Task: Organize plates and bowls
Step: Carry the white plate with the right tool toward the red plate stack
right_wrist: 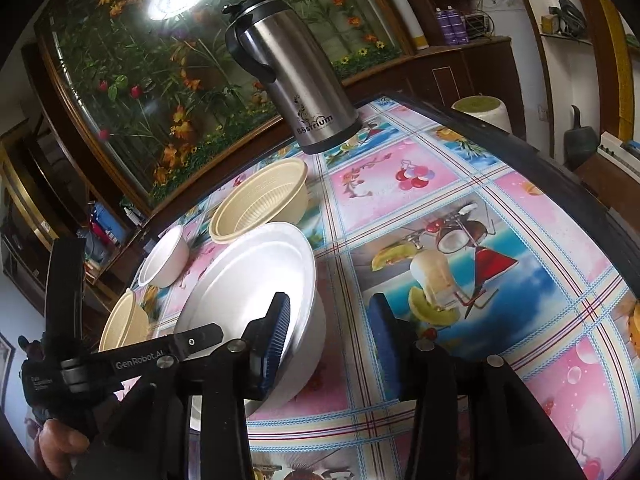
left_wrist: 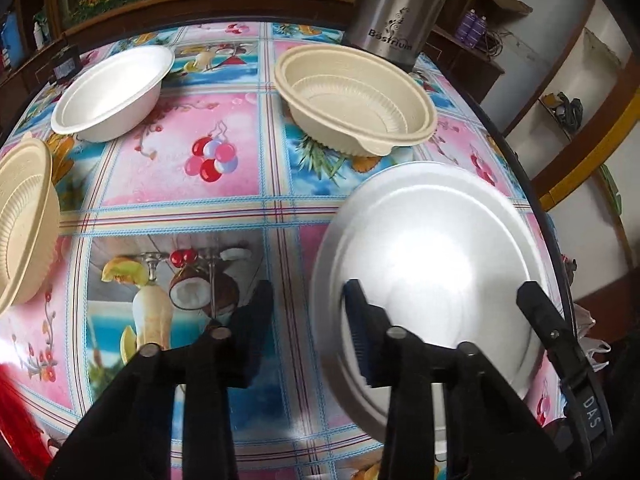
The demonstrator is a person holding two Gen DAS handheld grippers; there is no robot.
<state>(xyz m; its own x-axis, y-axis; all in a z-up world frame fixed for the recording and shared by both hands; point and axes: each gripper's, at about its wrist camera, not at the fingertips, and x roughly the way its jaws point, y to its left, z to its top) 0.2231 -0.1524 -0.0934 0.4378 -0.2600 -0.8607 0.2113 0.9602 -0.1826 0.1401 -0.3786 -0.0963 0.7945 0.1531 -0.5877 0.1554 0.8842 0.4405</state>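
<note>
A large white bowl (left_wrist: 432,264) sits on the table at the right; it also shows in the right wrist view (right_wrist: 264,280). My left gripper (left_wrist: 308,320) is open, its right finger over the bowl's near rim, its left finger outside. My right gripper (right_wrist: 332,328) is open, its left finger against the white bowl's rim, its right finger over the tablecloth. A beige ribbed bowl (left_wrist: 356,100) stands behind the white one; it also shows in the right wrist view (right_wrist: 260,208). A small white bowl (left_wrist: 112,92) is at the far left, and another beige bowl (left_wrist: 24,220) at the left edge.
A steel thermos jug (left_wrist: 396,12) stands at the back of the table, also in the right wrist view (right_wrist: 296,80). The table carries a colourful fruit-print cloth (left_wrist: 180,184). Its dark edge (right_wrist: 560,168) runs along the right. Shelves and a flower picture lie behind.
</note>
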